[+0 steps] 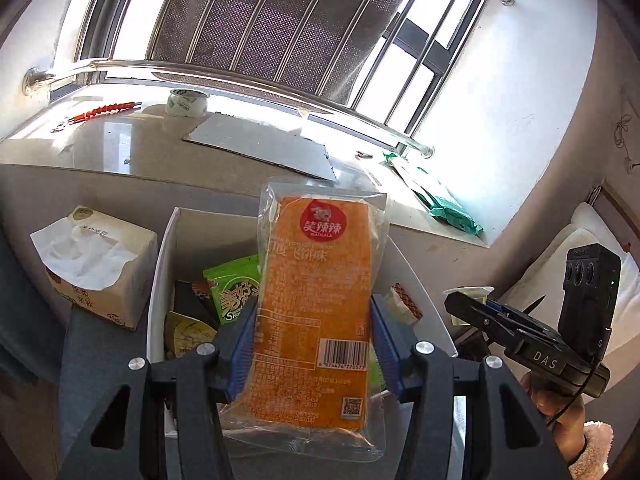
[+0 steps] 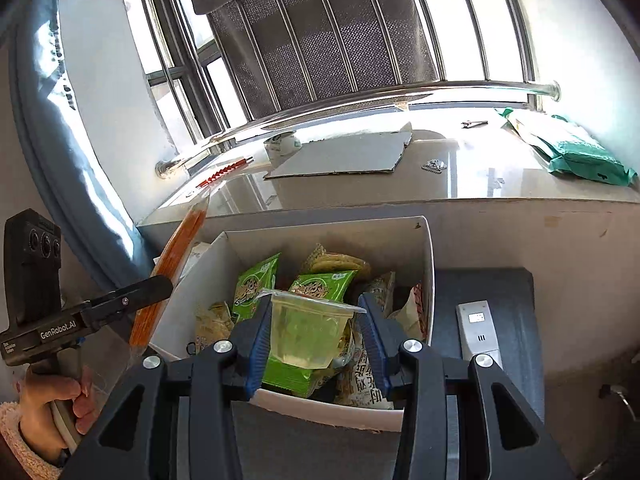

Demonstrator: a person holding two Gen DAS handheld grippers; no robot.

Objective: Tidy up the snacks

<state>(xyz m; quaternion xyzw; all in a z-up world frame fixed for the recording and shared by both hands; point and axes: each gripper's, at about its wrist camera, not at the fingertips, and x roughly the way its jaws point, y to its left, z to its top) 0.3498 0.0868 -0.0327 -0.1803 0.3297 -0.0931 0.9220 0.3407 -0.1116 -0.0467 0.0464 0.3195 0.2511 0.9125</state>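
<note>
**A:** What's around the white box (image 2: 426,264)?

**B:** In the right wrist view it sits centre frame against the grey wall below a windowsill (image 2: 460,184). Inside are green snack bags (image 2: 256,284), a wafer-type packet at the back and other wrappers; I can't read most of them. To its right, on a dark surface, lies a white remote control (image 2: 478,332). On the sill there's a sheet of cardboard (image 2: 344,156), a roll of tape (image 2: 282,142), a red-and-white stick-like item at the left, and a green mailer bag (image 2: 584,156) at upper right. In the left wrist view a tissue pack (image 1: 96,264) stands just left of the box.

**A:** Anything blocking the way into the box?

**B:** The box is open-topped; its own contents are heaped high.

**A:** And the tongs?

**B:** The left gripper (image 1: 312,344) is clamped on an orange flat snack packet (image 1: 316,300), its blue pads pressing both long edges. The right gripper (image 2: 314,344) is closed narrow on a clear jelly cup (image 2: 306,332), pads against its sides.

**A:** How do they lie?

**B:** The packet's long axis runs away from the camera, up the frame, red logo at the far end, barcode side facing the lens. From the right wrist view it shows edge-on, tilted, at the left of the box. The cup is held above the box's near part, sealed lid toward the top of the frame.
</note>
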